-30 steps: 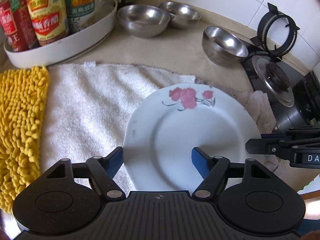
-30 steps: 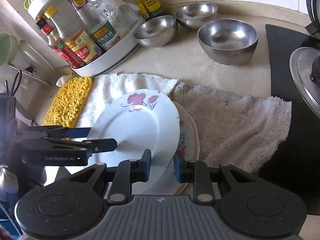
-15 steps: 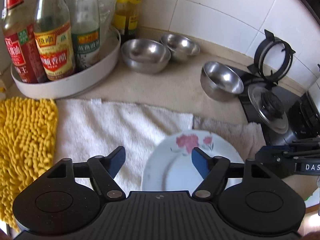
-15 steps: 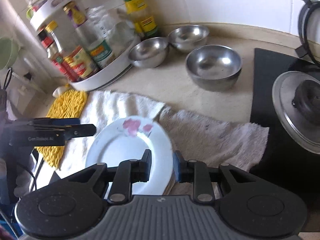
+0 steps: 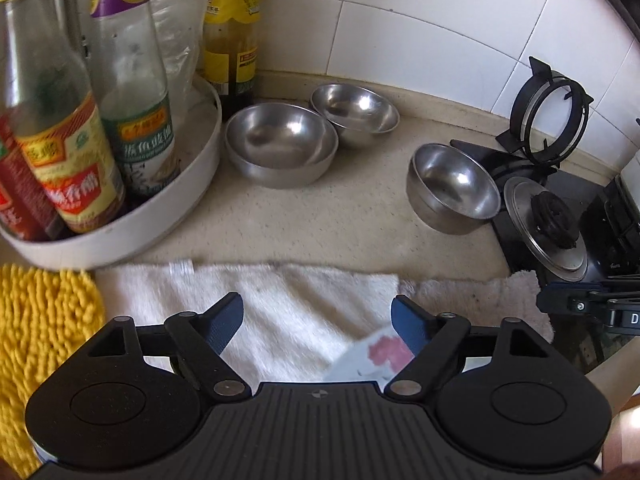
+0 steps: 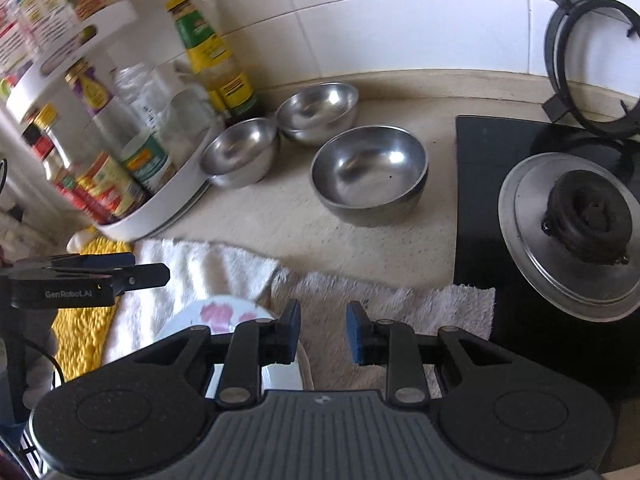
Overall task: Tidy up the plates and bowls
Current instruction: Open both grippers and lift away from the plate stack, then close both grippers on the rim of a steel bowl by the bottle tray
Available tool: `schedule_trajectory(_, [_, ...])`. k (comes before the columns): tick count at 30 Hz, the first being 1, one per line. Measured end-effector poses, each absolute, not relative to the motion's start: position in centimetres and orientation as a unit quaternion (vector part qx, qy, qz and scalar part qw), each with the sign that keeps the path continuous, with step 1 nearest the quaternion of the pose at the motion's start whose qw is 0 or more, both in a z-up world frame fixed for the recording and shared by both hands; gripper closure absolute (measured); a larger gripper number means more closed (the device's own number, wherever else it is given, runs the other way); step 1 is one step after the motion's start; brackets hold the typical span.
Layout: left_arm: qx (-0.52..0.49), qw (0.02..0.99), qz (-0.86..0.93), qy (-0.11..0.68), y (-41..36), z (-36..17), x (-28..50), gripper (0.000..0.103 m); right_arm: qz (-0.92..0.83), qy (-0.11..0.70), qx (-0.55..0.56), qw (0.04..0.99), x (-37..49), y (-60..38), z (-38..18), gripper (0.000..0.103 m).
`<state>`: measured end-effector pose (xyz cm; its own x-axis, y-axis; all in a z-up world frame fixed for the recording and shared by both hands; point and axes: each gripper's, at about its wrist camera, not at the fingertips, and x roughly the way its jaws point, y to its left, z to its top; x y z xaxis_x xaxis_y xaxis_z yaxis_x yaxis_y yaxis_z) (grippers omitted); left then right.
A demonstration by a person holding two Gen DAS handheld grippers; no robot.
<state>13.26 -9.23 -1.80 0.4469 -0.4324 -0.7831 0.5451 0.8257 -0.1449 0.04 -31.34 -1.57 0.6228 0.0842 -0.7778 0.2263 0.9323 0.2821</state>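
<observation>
A white plate with red flowers (image 5: 376,354) lies on the towel, mostly hidden under my grippers; it also shows in the right wrist view (image 6: 224,316). Three steel bowls stand on the counter: a large one (image 5: 454,188) near the stove (image 6: 370,174), and two by the bottle tray (image 5: 282,144) (image 5: 354,114). My left gripper (image 5: 318,324) is open and empty, raised above the towel. My right gripper (image 6: 323,330) is open and empty, with the plate's rim just below its left finger.
A white turntable tray (image 5: 160,216) with sauce bottles stands at the left. A white towel (image 5: 288,304) and a yellow mat (image 5: 40,332) lie in front. A black stove with a burner (image 6: 576,224) and a pan support (image 6: 592,52) is at the right.
Both grippers have pulled back and up from the plate. The right gripper's jaws have opened wider and let the plate go; it now lies on the towel stack.
</observation>
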Motion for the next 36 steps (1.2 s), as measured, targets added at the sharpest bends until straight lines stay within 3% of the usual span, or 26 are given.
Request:
schedule_trajectory(10, [0.043,0.846,-0.289,0.446,-8.5,-2.5,17.7,0.014,-0.075,0.444,0.174,0.876,4.5,-30.9,-1.3,0.054])
schedule_trajectory(23, [-0.079,0.879,-0.157,0.444,-10.8,-2.7,21.7,0.014,0.001,0.474,0.121,0.872,19.6,-30.5,-1.4,0.053])
schedule_trajectory(30, [-0.111,0.893,-0.073,0.429,-12.6,-3.0,23.5,0.014,0.030,0.481,0.151,0.863,23.9,-31.8,-3.4,0.053])
schedule_trajectory(36, [-0.126,0.878,-0.033,0.461,-13.4,-5.2,24.9,0.015,0.052,0.504,0.192,0.840,26.8,-33.1,-6.1,0.053])
